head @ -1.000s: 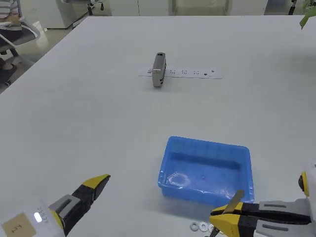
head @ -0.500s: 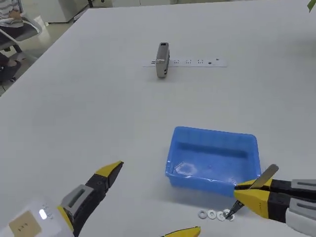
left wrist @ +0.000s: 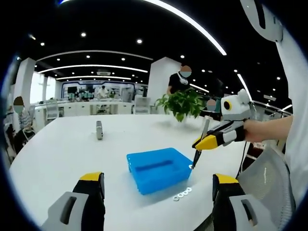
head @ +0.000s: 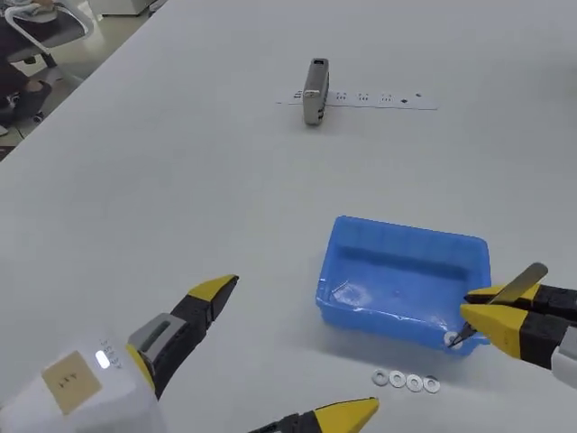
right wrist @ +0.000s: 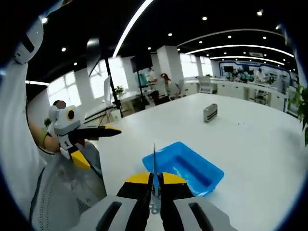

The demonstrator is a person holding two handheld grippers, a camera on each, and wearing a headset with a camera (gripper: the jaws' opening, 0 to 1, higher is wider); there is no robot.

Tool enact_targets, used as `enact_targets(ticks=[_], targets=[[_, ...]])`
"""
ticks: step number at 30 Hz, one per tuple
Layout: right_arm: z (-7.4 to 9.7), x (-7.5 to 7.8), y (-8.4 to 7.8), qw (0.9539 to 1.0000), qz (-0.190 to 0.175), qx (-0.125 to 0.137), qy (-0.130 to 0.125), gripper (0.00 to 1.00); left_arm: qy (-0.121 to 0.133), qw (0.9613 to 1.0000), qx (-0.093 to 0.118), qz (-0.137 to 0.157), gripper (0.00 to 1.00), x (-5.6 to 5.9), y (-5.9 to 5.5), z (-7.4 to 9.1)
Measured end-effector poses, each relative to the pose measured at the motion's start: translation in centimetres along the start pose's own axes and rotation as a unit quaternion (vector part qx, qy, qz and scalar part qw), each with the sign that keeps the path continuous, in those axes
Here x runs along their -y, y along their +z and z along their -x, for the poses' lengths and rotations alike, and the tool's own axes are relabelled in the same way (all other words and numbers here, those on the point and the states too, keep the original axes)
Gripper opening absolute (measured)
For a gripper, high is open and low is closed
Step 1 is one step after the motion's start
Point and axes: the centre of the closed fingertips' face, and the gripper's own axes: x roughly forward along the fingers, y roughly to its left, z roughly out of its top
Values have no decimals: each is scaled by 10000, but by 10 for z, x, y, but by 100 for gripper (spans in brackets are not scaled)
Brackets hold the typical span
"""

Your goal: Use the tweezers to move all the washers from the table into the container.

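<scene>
The left gripper [head: 306,341] hovers low over the near left of the white table [head: 180,180], its yellow-tipped jaws spread wide with nothing between them. Far across the table lies a power strip [head: 379,98] with a grey adapter [head: 315,90] standing at its left end. To the right of the left gripper sits the blue container [head: 379,316]. Just in front of its near wall, four washers [head: 398,380] lie in a short row on the table, touching or nearly so. At the container's near right corner, the tweezers [head: 521,282] point down and left with a single washer [head: 451,339] at their tip, level with the rim. The right gripper [head: 478,311] has its jaws pressed together on the tweezers' shaft.
</scene>
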Motion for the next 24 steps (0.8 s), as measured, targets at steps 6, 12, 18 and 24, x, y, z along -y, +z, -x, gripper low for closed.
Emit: enact_targets(ticks=[6, 12, 18, 24], targets=[[-3, 19, 12, 9989, -256, 325, -200, 2, -31, 10000, -84, -7, 97, 1, -4, -1], [-11, 43, 16, 9966, -423, 475, -526, 2, 24, 10000, -83, -2, 96, -2, -4, 0], [-19, 61, 0, 9941, -590, 396, -822, 2, -9, 9998, -183, 2, 96, -2, -8, 0], [-28, 70, -20, 9934, -610, 176, -960, 2, -56, 9997, -231, -27, 94, 0, -10, -1]])
